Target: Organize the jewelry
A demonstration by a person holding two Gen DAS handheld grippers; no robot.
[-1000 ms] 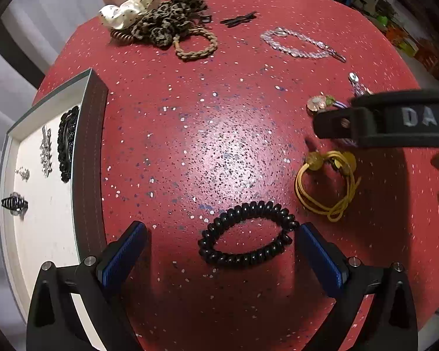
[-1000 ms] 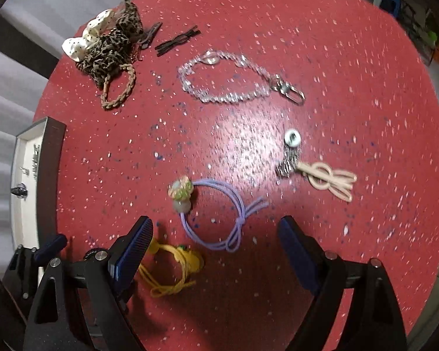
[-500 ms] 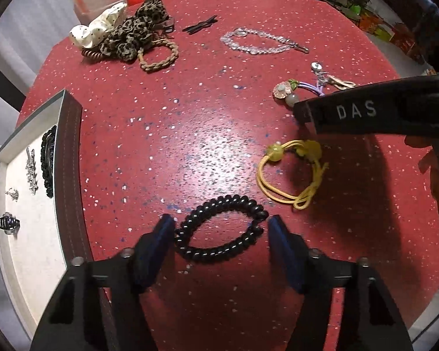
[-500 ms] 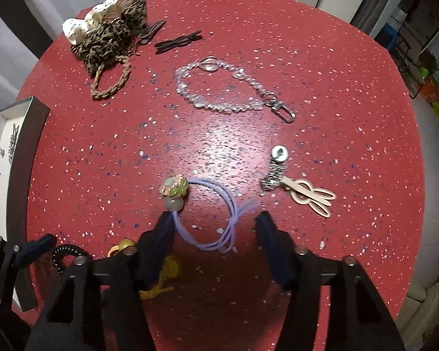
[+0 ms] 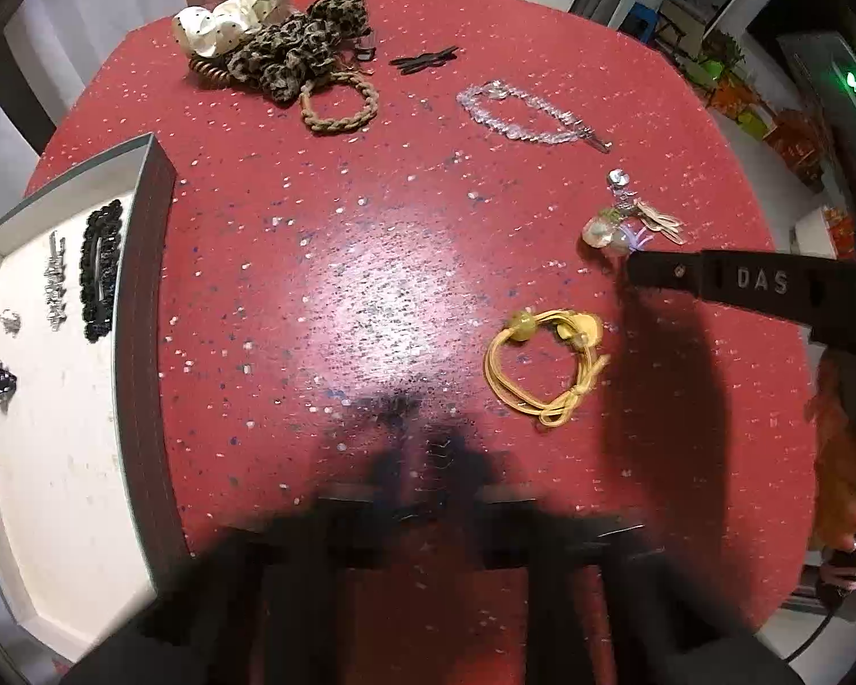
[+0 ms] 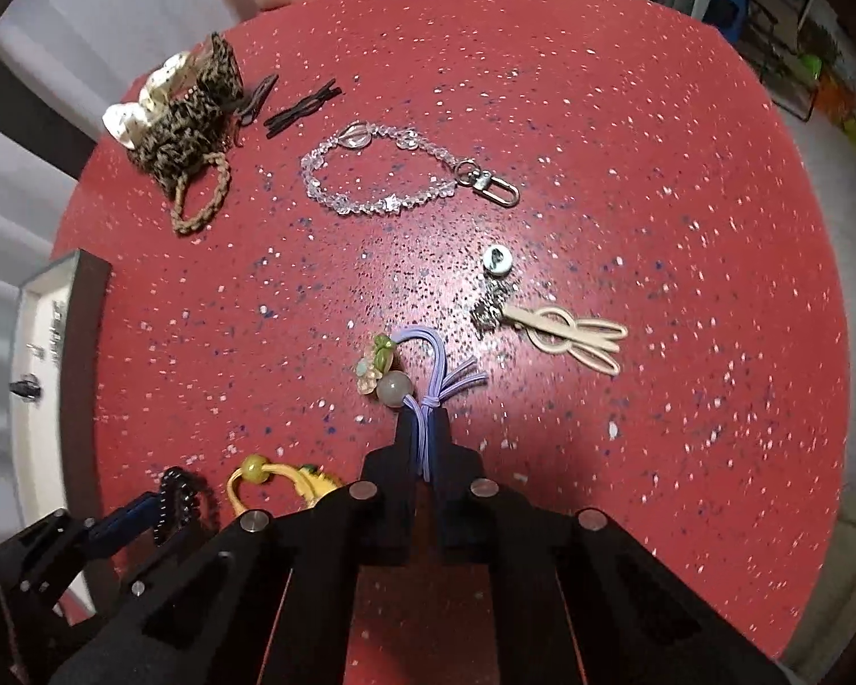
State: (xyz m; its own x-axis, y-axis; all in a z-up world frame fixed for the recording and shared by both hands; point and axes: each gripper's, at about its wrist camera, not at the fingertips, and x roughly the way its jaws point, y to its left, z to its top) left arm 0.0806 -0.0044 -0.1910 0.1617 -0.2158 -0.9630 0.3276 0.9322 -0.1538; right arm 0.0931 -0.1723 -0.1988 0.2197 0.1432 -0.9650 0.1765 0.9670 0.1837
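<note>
My right gripper [image 6: 423, 428] is shut on the purple hair tie [image 6: 428, 382] with a green flower charm and grey bead, held just above the red table [image 6: 599, 142]. My left gripper [image 5: 428, 456] is blurred in its own view; in the right wrist view it [image 6: 168, 505] is shut on the black spiral hair tie [image 6: 178, 499]. A yellow hair tie [image 5: 542, 365] lies on the table between them. The white tray [image 5: 57, 428] at the left holds a black clip and small silver pieces.
At the table's far side lie leopard and white scrunchies [image 5: 279, 40], a braided tan tie [image 5: 339, 105], black bobby pins [image 5: 422, 60] and a clear bead chain [image 6: 394, 171]. A cream bunny clip [image 6: 570, 334] and a silver charm [image 6: 493, 285] lie to the right.
Both grippers have closed: the left on the black spiral tie, the right on the purple tie, which is now bunched between the fingers. Both views have lifted slightly.
</note>
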